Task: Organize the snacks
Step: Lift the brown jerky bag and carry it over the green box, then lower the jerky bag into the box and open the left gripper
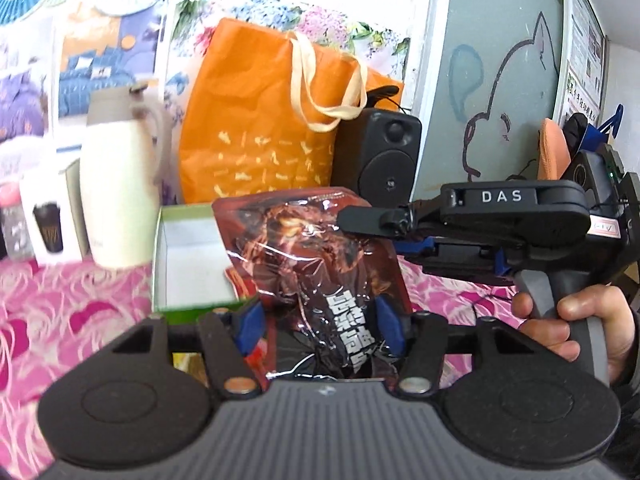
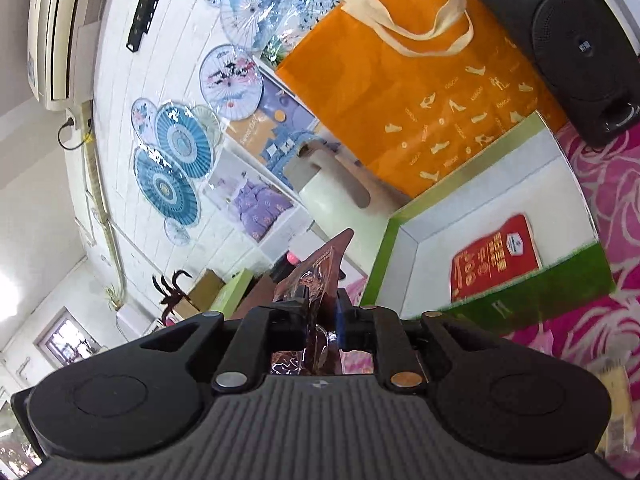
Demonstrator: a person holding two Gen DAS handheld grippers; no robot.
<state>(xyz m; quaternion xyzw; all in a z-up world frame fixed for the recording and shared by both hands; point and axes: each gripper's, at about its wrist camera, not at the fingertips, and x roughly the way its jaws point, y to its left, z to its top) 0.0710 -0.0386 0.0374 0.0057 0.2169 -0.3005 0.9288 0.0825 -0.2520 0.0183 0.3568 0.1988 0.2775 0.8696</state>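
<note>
A dark brown glossy snack bag (image 1: 320,264) with white lettering stands upright between the fingers of my left gripper (image 1: 318,320), which is shut on its lower part. My right gripper (image 1: 372,224) comes in from the right and is shut on the bag's upper right edge; in the right wrist view the bag (image 2: 316,280) sits edge-on between its jaws. Behind the bag is an open green box with a white inside (image 1: 188,264). In the right wrist view the box (image 2: 496,188) holds a red snack packet (image 2: 496,264).
A cream thermos jug (image 1: 120,188), a white cup box (image 1: 52,220), an orange shopping bag (image 1: 268,120) and a black speaker (image 1: 380,156) stand behind the box on the pink floral cloth (image 1: 60,304). A yellow packet (image 2: 616,412) lies at the right edge.
</note>
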